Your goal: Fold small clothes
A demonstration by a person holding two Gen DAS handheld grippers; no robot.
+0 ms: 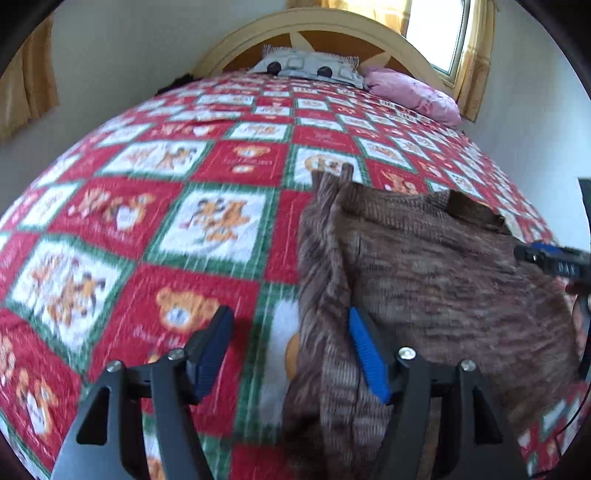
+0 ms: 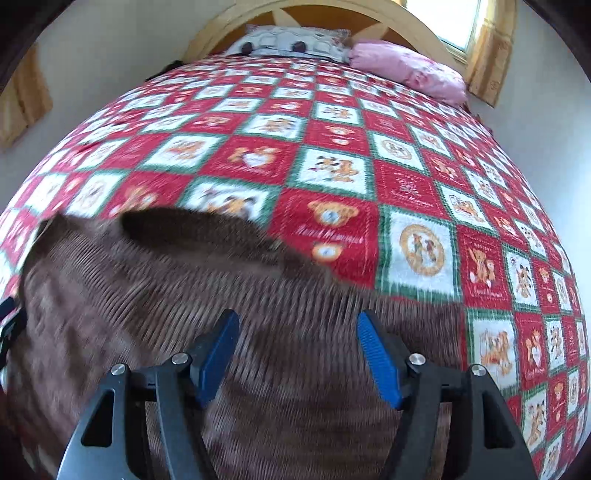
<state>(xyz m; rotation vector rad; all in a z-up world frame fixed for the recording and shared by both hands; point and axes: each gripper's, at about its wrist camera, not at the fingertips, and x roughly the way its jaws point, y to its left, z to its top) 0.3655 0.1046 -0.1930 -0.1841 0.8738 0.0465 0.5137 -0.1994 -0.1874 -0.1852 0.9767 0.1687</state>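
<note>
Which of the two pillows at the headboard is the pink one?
The pink pillow lies on the right, under the window. The other pillow, in the middle, is pale grey-white with two dark round spots.

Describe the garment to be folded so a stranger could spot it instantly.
Start at the bed with the red, white and green teddy-bear quilt. On its near end lies the brown ribbed garment. It is the only plain dark piece on that patterned cover.

Quilted bed (image 1: pixel 184 177), arched headboard (image 1: pixel 229 48), sunlit window (image 1: pixel 439 29) (gold curtains)
</note>
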